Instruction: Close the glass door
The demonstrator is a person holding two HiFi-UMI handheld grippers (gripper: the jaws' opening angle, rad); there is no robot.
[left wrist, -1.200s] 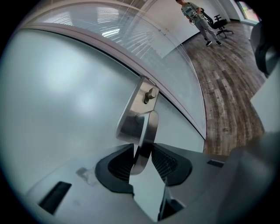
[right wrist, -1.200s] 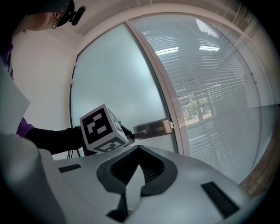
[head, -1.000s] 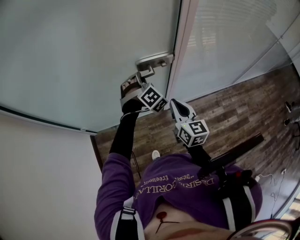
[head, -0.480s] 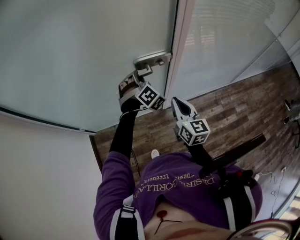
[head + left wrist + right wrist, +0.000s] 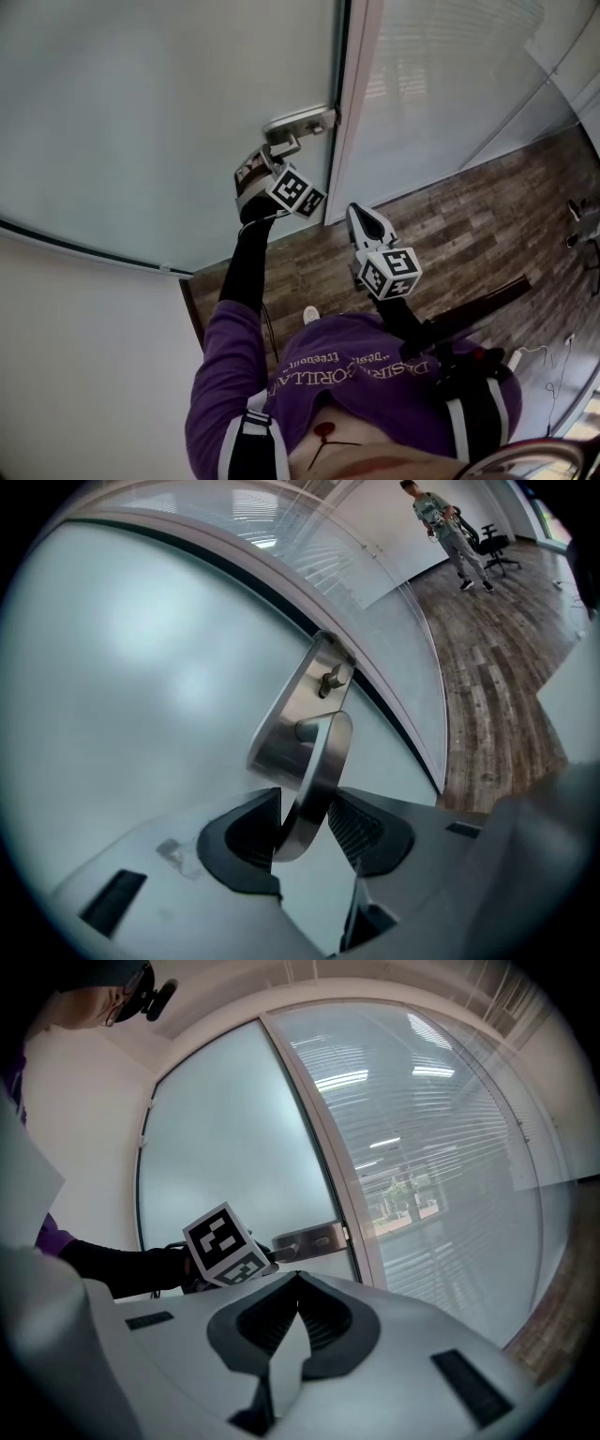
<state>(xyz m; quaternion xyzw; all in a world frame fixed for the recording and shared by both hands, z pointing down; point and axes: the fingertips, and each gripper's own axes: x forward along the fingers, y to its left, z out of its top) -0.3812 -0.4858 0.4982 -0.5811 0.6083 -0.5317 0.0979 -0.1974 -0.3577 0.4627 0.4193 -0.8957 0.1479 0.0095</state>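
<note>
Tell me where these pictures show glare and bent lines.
Left gripper view: heavy fisheye with black corners, the door frame bows, soft glare on the glass door. Right gripper view: same bowing, bright light streaks across the side panel. Head view: milder curve, even dim light, no hard shadows.

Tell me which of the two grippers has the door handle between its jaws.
The left gripper: the door handle stands between its jaws, which have just been opening. The right gripper hangs clear of the glass door, jaws together on nothing.
</note>
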